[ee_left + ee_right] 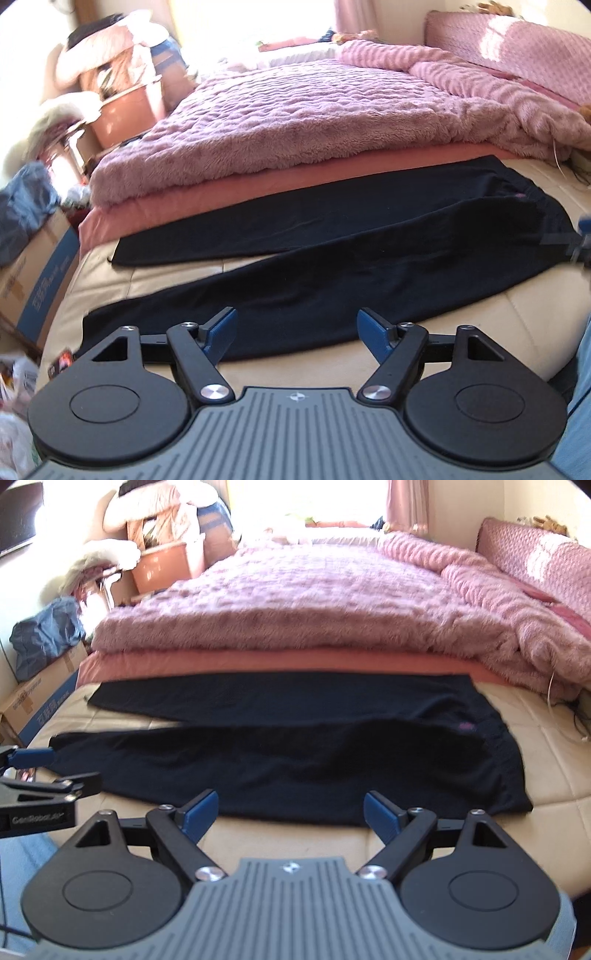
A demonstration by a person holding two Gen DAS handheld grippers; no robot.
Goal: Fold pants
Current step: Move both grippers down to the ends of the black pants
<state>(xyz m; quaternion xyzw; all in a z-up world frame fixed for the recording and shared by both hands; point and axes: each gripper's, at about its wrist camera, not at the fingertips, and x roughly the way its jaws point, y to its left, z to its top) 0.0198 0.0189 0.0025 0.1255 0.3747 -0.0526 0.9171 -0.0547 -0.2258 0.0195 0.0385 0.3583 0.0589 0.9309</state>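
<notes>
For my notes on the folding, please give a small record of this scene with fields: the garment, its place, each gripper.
garment: black pants, spread flat, legs apart, unfolded
surface: cream mattress, in front of pink blanket
left gripper: open, over nearer leg's edge, holding nothing
right gripper: open, at pants' near edge, holding nothing

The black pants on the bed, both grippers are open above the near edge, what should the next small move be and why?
Probably lower both onto the near leg's edge and close. The pants lie flat with legs spread apart, and the left gripper and right gripper are open, holding nothing.
</notes>
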